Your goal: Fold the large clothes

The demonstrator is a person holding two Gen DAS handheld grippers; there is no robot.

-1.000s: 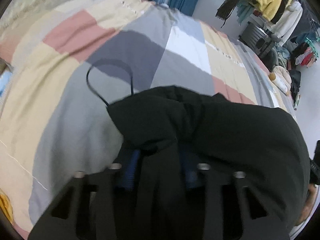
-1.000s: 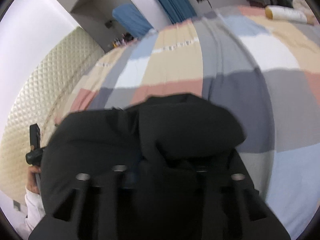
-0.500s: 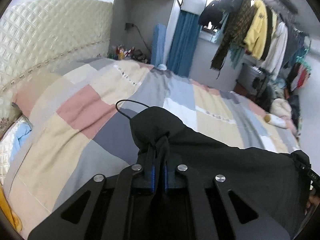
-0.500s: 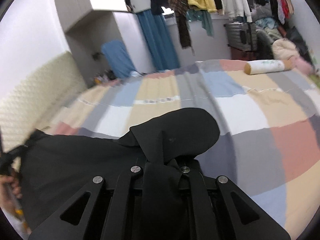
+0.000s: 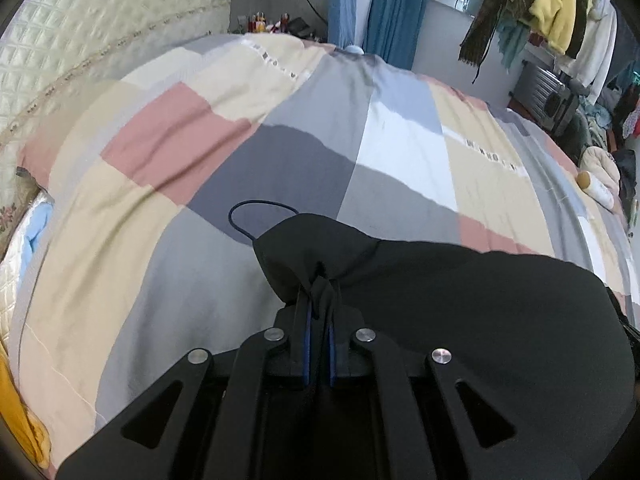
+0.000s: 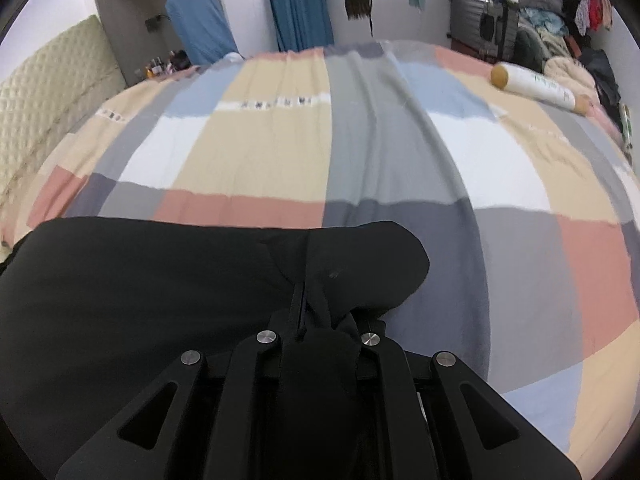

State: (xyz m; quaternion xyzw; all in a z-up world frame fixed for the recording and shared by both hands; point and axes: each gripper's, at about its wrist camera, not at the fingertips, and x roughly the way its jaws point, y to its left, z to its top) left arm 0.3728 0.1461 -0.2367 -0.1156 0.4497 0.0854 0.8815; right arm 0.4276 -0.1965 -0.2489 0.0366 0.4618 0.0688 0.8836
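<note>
A black garment [image 5: 460, 300] hangs stretched above a patchwork bed. My left gripper [image 5: 319, 280] is shut on its left corner, with a bunch of cloth pinched between the blue-lined fingers [image 5: 306, 320]. A thin black cord loop [image 5: 260, 210] sticks out of that corner. In the right wrist view the same black garment [image 6: 140, 280] spreads to the left, and my right gripper [image 6: 308, 292] is shut on its right corner, cloth folded over the fingertips. The lower part of the garment is hidden behind both grippers.
The bed's patchwork cover [image 5: 360, 140] in pink, beige, grey and white fills both views. A padded headboard [image 5: 80, 40] stands at the left. A white roll [image 6: 536, 86] lies at the bed's far right. Hanging clothes [image 5: 560, 8] and a suitcase [image 6: 480, 28] stand beyond.
Both grippers closed tight on the garment's corners and lifted it, then tipped down toward the bed again. The cloth now stretches flatter between them.
</note>
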